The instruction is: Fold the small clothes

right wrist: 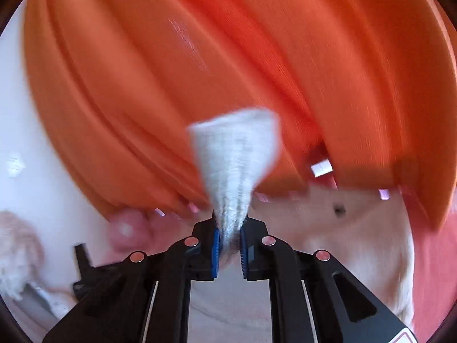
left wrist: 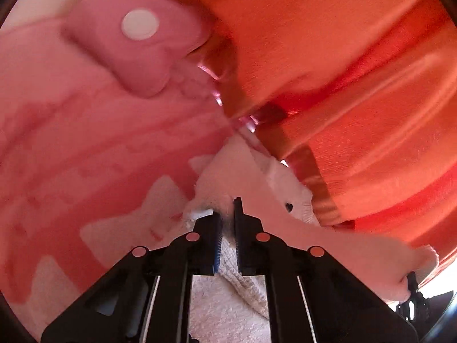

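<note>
A small pale fuzzy garment (left wrist: 245,177) with a tiny black heart mark is held up between both grippers. My left gripper (left wrist: 227,208) is shut on its cloth near one edge. The right gripper (left wrist: 412,285) shows at the lower right of the left wrist view, holding the far end. In the right wrist view my right gripper (right wrist: 230,228) is shut on a bunched white corner of the garment (right wrist: 234,154), which sticks up, blurred. The rest of the garment (right wrist: 357,228) hangs to the right. The left gripper (right wrist: 82,260) shows at lower left.
A pink bedspread (left wrist: 71,143) with pale shapes lies on the left, with a pink cushion (left wrist: 137,37) bearing a white dot. Orange curtains (right wrist: 200,57) fill the background. A fluffy pale item (right wrist: 17,245) sits at the far left.
</note>
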Available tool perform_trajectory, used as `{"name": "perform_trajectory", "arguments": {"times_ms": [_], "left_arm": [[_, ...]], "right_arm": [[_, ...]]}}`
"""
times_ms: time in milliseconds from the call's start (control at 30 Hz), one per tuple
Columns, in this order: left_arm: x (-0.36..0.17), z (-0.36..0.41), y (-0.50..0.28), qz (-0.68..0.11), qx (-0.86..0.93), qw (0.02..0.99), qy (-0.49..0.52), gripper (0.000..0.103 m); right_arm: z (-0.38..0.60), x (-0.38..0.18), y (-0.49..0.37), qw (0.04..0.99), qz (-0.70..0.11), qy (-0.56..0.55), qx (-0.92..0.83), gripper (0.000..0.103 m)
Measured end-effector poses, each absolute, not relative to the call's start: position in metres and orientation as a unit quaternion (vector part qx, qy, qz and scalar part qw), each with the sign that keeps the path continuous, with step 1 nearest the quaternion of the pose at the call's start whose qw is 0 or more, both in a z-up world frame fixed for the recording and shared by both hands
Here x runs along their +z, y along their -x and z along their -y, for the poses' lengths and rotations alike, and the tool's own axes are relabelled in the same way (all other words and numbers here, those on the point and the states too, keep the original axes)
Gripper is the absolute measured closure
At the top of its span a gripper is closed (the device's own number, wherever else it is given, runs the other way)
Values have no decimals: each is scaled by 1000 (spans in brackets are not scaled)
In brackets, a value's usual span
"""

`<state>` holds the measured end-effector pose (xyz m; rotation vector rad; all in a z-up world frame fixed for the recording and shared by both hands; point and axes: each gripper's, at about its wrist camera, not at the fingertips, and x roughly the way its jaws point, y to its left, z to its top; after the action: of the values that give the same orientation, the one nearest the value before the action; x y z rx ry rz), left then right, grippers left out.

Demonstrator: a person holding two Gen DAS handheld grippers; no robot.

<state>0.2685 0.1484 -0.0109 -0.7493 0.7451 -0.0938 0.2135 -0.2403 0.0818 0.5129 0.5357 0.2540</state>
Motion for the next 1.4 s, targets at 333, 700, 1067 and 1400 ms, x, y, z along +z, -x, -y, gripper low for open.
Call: {"name": "perform_trajectory", "arguments": {"times_ms": [333,700,1067,1400], "left_arm": [[-33,-128,-266,-390,-18,876,284,97],[-35,-140,-253,-407,-13,870,276,92],[-33,-192,-96,-545,-76,814,189,35],[-51,-172,-59,-585,-106,779,200,72]], "right_arm": [[268,44,-225,905,-314,-279,65,96],[298,2,-203,865,-410,-290,-17,83],[307,-22,-1,766,-587,-258,42,37],[272,-37,-10,725,-601,-326,82,78]]}}
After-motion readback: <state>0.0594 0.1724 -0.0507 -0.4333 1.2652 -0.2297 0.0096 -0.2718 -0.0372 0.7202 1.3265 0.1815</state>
